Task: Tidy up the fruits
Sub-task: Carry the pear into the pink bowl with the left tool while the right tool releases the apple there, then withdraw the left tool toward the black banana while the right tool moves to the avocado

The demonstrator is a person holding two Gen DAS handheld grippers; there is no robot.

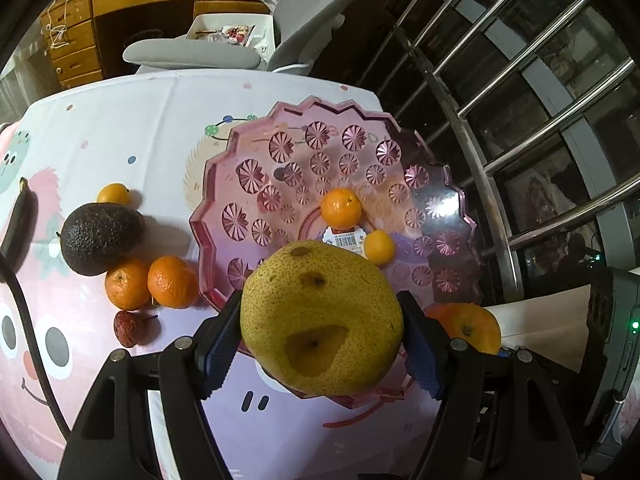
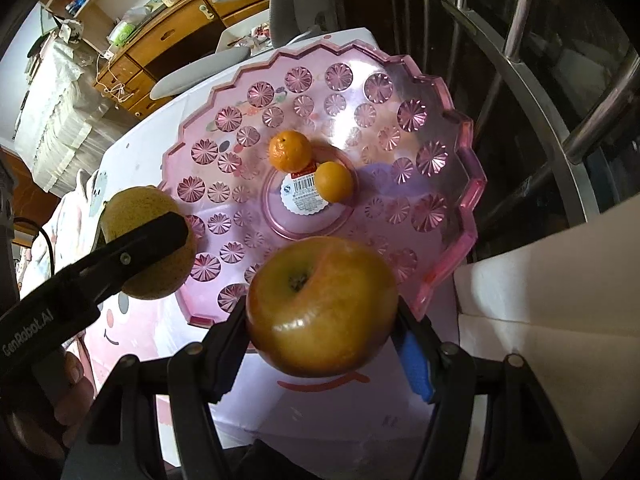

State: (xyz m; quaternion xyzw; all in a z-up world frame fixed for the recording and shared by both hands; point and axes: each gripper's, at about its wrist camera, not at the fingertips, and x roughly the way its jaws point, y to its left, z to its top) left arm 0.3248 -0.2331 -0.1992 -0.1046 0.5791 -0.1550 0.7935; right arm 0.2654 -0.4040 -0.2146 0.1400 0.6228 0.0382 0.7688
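Note:
My left gripper (image 1: 322, 336) is shut on a yellow-green pear (image 1: 320, 316) and holds it over the near left rim of the pink glass plate (image 1: 448, 200). The pear also shows in the right wrist view (image 2: 148, 256). My right gripper (image 2: 322, 322) is shut on a red-yellow apple (image 2: 320, 304) over the plate's near rim (image 2: 468, 184); the apple also shows in the left wrist view (image 1: 466, 324). Two small oranges (image 2: 290, 150) (image 2: 334, 182) lie at the plate's centre beside a label sticker (image 2: 306, 196).
On the cartoon tablecloth (image 1: 120, 128) left of the plate lie an avocado (image 1: 100, 236), three oranges (image 1: 172, 280) (image 1: 126, 284) (image 1: 114, 194) and a dried red date (image 1: 128, 328). A metal railing (image 1: 500, 92) runs along the right. An office chair (image 1: 192, 52) stands behind the table.

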